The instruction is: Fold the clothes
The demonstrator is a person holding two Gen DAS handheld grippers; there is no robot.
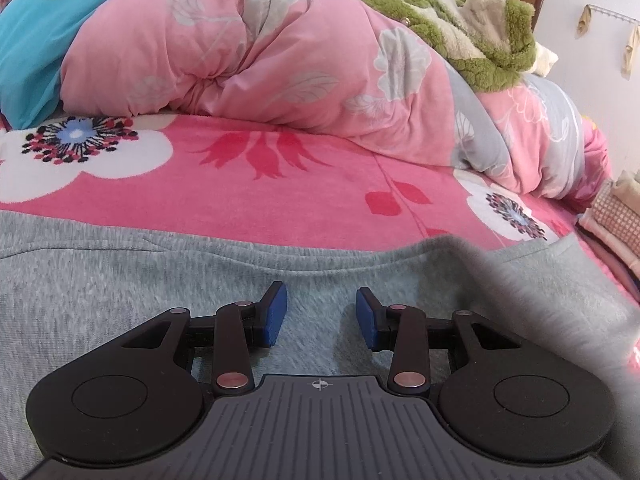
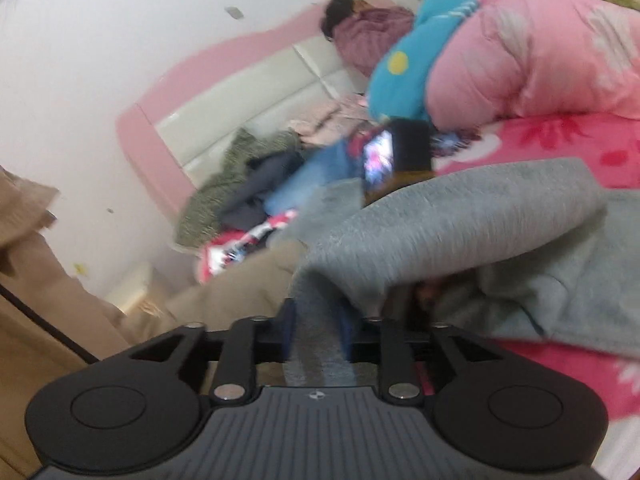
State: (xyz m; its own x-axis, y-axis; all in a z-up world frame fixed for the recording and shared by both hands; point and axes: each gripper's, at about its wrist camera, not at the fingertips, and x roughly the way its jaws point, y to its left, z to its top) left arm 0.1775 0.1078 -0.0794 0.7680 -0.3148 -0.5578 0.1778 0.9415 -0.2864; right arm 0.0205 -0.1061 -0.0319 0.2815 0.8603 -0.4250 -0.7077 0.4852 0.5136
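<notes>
— Grey fabric first, then: what has the right hand-held gripper (image 2: 316, 330) got?

— A strip of the grey garment (image 2: 460, 220) runs straight between its blue pads (image 2: 289, 332). The pads sit against the cloth on both sides, so it is pinching the fabric. From there the garment rises in a raised fold and drapes back down onto the bed. That view is blurred, so finer detail is lost.

— And the left hand-held gripper (image 1: 321, 316)?

— Its jaws stand apart, with nothing between the blue pads (image 1: 278, 312). It hovers low over the same grey garment (image 1: 120, 280), which lies spread flat beneath it; whether the tips touch the cloth I cannot tell.

— Where does the garment lie?

— On the near part of the bed, on a pink blanket (image 1: 280, 184) with white and red flowers. At the right of the left view, a blurred grey fold of it lifts up close to the lens.

— What is behind?

— A bunched pink quilt (image 1: 240, 52) with grey leaves, a blue cushion (image 1: 28, 52) at its left end, and a green and cream fleece (image 1: 480, 40) on top of it to the right. The right view shows a pink and white headboard (image 2: 240, 88) with a heap of clothes (image 2: 256, 176) below it, and a dark phone-like device (image 2: 396, 152) with a lit screen just beyond the grey fold.
</notes>
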